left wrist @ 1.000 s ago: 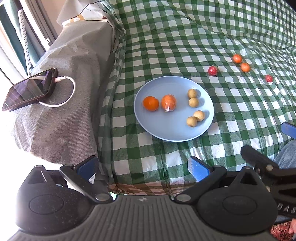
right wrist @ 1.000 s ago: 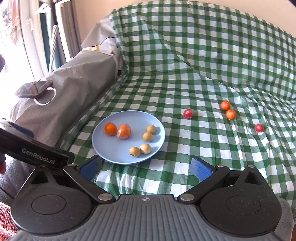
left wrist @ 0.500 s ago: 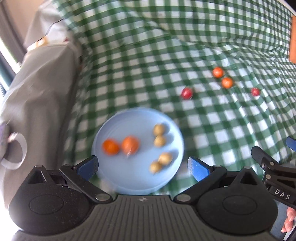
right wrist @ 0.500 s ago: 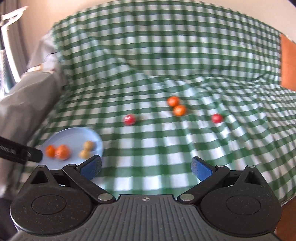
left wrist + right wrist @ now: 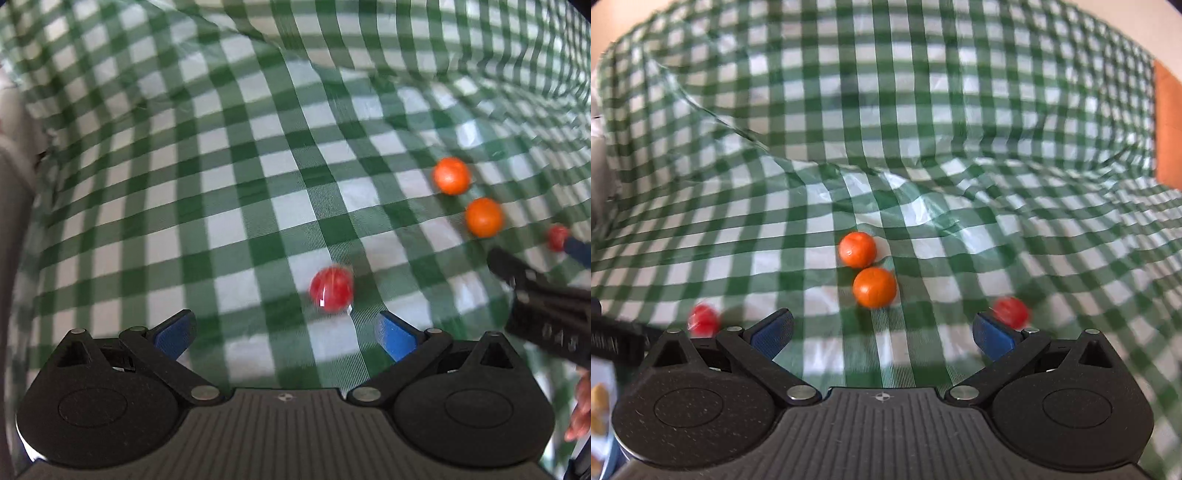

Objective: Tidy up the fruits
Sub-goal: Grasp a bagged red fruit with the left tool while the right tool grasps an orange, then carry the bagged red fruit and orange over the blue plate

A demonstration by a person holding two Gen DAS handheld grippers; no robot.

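Both views have moved off the blue plate and closer over the green checked cloth (image 5: 886, 122). The two orange fruits (image 5: 874, 287) lie touching, just ahead of the right gripper (image 5: 882, 334), its jaws spread wide. The left gripper (image 5: 284, 328), also spread and empty, hovers near a red fruit (image 5: 331, 289).

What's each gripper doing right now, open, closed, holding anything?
Left gripper: open, holding nothing, red fruit just ahead.
Right gripper: open, holding nothing, nearer orange fruit ahead.
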